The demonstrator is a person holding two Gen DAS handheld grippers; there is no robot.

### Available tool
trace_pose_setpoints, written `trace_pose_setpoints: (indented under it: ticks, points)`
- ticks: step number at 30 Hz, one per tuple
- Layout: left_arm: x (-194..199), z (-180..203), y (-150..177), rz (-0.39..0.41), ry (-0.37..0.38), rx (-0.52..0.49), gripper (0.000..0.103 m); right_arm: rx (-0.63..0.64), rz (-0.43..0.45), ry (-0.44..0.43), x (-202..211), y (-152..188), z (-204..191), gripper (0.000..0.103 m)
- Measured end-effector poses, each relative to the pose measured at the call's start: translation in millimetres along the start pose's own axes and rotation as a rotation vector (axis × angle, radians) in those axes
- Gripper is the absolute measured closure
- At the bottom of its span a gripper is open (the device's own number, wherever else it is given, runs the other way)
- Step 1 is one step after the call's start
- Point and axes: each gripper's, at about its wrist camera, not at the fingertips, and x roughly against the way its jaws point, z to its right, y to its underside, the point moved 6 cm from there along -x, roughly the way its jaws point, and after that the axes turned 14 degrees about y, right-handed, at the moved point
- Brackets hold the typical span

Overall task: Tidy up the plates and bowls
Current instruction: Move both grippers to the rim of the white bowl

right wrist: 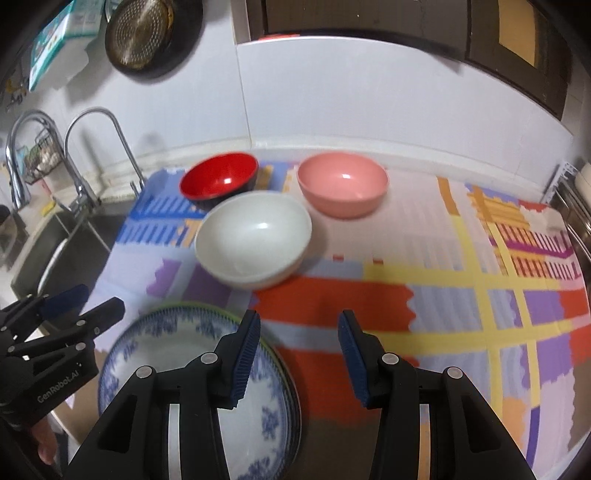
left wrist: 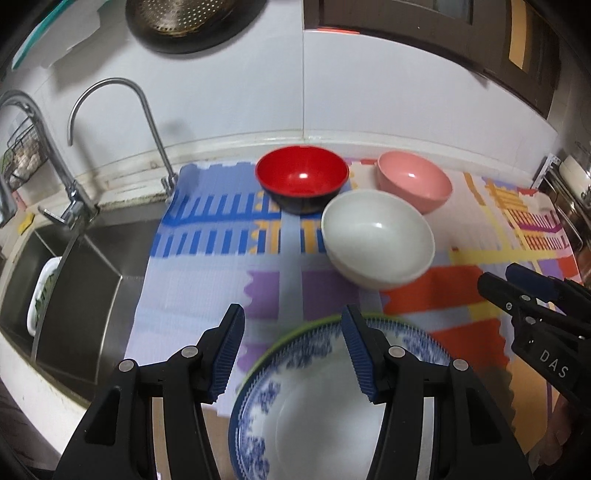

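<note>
A blue-patterned white plate (left wrist: 314,402) lies on top of a green-rimmed plate at the near edge of the colourful mat; it also shows in the right wrist view (right wrist: 177,354). Three bowls stand further back: a red bowl (left wrist: 302,177) with a dark outside, a white bowl (left wrist: 378,236) and a pink bowl (left wrist: 413,181). They also show in the right wrist view as the red bowl (right wrist: 219,179), white bowl (right wrist: 255,236) and pink bowl (right wrist: 343,182). My left gripper (left wrist: 293,350) is open above the plate's far left rim. My right gripper (right wrist: 299,354) is open just right of the plates, holding nothing.
A steel sink (left wrist: 74,280) with two taps lies left of the mat (left wrist: 207,280). A white tiled wall runs behind the bowls. A colander (left wrist: 192,18) hangs on the wall. A metal rack (left wrist: 569,192) stands at the right edge.
</note>
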Motion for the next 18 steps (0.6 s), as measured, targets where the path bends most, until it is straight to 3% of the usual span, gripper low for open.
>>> trace_pose_setpoints:
  ticks: [9,18]
  points:
    - [-37,-2,-31,-0.024,0.004,-0.015,0.049,0.001,-0.009,-0.018,-35,-34,-3,0.058]
    - [-78,-1,-45,-0.083,0.032,-0.039,0.049,-0.012,-0.061,-0.034,-76,-47,-4,0.058]
